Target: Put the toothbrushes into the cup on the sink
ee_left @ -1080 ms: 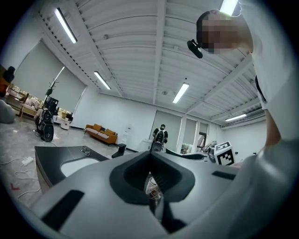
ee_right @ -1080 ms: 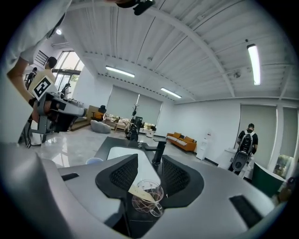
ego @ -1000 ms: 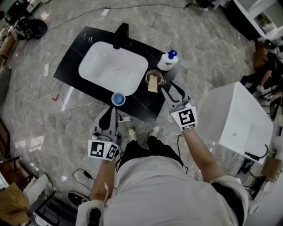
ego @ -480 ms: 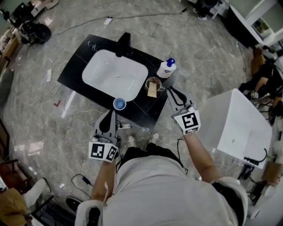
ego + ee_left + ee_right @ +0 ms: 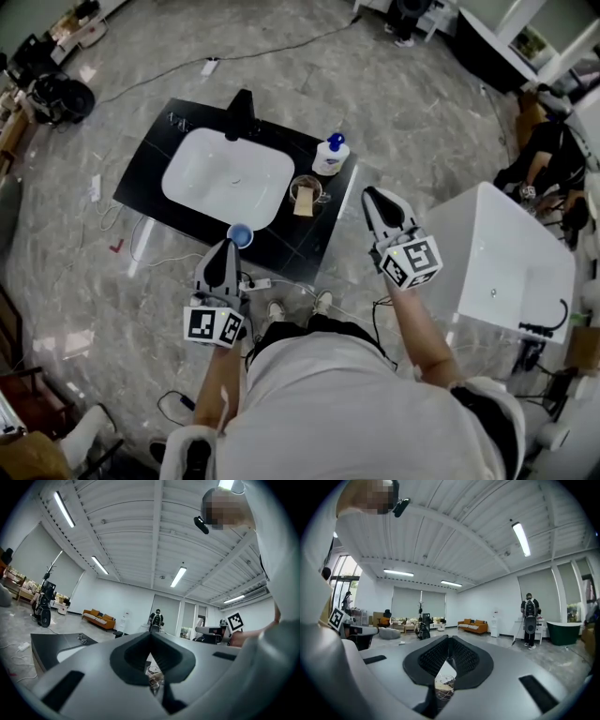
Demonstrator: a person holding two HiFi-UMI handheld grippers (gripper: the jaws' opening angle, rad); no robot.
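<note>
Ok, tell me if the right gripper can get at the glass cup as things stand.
Probably yes: nothing stands between the right gripper and the glass cup, but its jaws are shut, so open them first.

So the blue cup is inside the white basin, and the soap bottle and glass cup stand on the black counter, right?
No: the head view shows the blue cup outside the white basin, on the black counter at its near edge. The soap bottle and glass cup do stand on the counter.
</note>
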